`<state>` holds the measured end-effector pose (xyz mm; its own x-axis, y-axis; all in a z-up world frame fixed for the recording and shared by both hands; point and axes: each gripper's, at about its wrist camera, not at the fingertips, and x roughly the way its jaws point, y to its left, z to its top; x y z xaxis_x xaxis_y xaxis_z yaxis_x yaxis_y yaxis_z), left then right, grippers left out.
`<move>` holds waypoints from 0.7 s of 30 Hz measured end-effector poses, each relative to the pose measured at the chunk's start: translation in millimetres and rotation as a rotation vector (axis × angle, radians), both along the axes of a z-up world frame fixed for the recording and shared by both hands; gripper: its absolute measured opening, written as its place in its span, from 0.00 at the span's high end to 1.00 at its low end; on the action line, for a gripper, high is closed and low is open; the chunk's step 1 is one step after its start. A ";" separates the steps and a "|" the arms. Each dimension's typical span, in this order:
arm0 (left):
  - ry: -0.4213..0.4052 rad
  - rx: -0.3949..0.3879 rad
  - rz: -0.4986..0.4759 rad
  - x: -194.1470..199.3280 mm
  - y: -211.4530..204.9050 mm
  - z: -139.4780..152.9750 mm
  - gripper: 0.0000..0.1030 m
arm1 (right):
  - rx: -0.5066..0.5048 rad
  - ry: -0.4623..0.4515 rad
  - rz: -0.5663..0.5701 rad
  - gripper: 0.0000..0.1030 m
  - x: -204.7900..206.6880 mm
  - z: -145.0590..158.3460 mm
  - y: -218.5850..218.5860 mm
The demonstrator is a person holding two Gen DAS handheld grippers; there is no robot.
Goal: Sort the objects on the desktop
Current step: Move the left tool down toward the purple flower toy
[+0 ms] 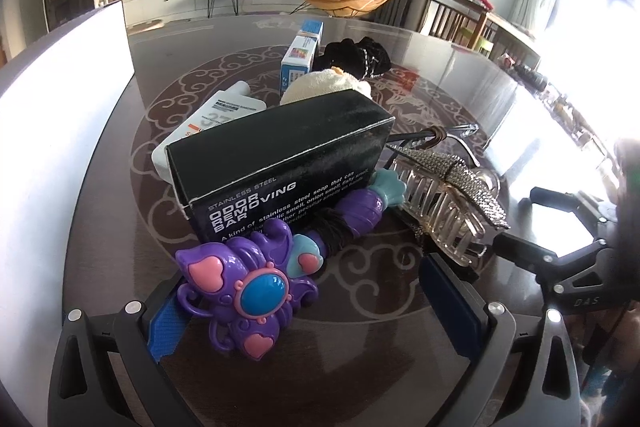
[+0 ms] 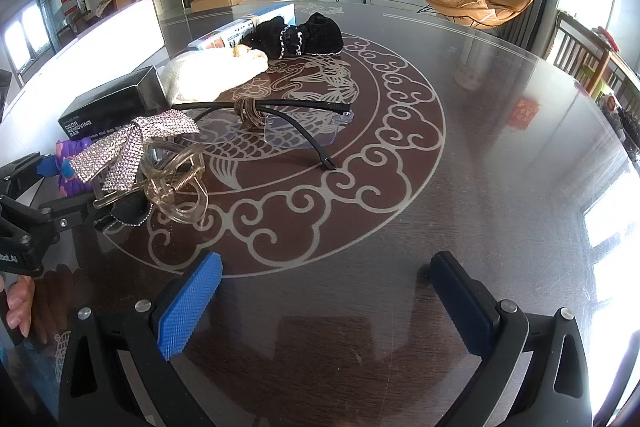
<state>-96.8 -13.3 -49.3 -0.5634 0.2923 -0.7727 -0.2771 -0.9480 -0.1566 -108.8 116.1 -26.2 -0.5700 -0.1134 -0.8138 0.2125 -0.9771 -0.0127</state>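
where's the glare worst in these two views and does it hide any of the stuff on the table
Left wrist view: the window side blows out white along the right edge, washing out the table rim there; the black box and toy wand stay readable. Right wrist view: glare streaks the bare right tabletop and whitens the panel; the glasses stay clear.

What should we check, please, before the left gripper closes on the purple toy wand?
1. Left gripper open wide enough: ok, jaws apart.
2. Purple toy wand between the fingers: ok, its head sits by the left pad.
3. Wand free of neighbours: not ok, its shaft lies against the black soap box and near the hair claw clip.
4. Right gripper clear: ok, open over bare table, holding nothing.
5. Glasses out of the way: ok, beyond the clip.
6. Wand's far end unobstructed: cannot tell.
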 end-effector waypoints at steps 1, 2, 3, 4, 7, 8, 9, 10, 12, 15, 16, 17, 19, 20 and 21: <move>0.000 0.005 0.001 -1.4 -0.2 0.3 0.00 | 0.000 0.000 0.000 0.00 0.2 -0.7 -0.4; 0.000 0.005 0.001 -1.3 -0.2 0.2 0.00 | 0.000 0.000 0.000 0.00 0.3 -0.8 -0.5; 0.000 0.003 0.001 -0.9 0.5 0.3 0.00 | 0.000 0.000 0.000 0.00 0.3 -0.8 -0.5; 0.000 -0.002 0.001 0.0 1.8 1.1 0.00 | 0.000 0.000 0.000 0.00 0.3 -0.7 -0.4; 0.000 -0.010 0.001 0.5 3.0 1.4 0.00 | 0.000 0.000 0.000 0.00 0.4 -0.6 -0.4; 0.000 -0.009 0.001 0.7 3.0 1.7 0.00 | 0.000 0.000 0.000 0.00 0.3 -0.2 -0.1; 0.000 -0.008 0.001 0.8 3.0 1.8 0.00 | 0.000 0.000 0.000 0.00 0.4 -0.6 -0.4; 0.000 -0.008 0.001 0.9 3.1 1.8 0.00 | 0.000 0.000 0.000 0.00 0.4 -0.4 -0.3; 0.000 -0.008 0.001 1.2 3.2 2.2 0.00 | 0.000 0.000 0.000 0.00 0.5 -0.4 -0.2; 0.000 -0.011 0.001 0.6 3.2 2.1 0.00 | 0.000 0.000 0.000 0.00 0.5 -0.2 -0.1; 0.000 -0.011 0.000 0.4 3.2 2.1 0.00 | 0.000 0.000 0.000 0.00 0.4 -0.1 -0.1; 0.000 -0.011 0.000 0.4 3.2 2.1 0.00 | 0.000 0.000 0.000 0.00 0.4 -0.2 -0.1; 0.000 -0.011 0.001 0.5 3.2 2.2 0.00 | 0.000 0.000 0.000 0.00 0.2 -0.1 -0.1; 0.000 -0.011 0.001 0.5 3.3 2.2 0.00 | 0.000 0.000 0.000 0.00 0.1 0.2 0.1; 0.000 -0.012 0.001 0.5 3.3 2.2 0.00 | 0.000 0.000 0.000 0.00 0.1 -0.2 -0.1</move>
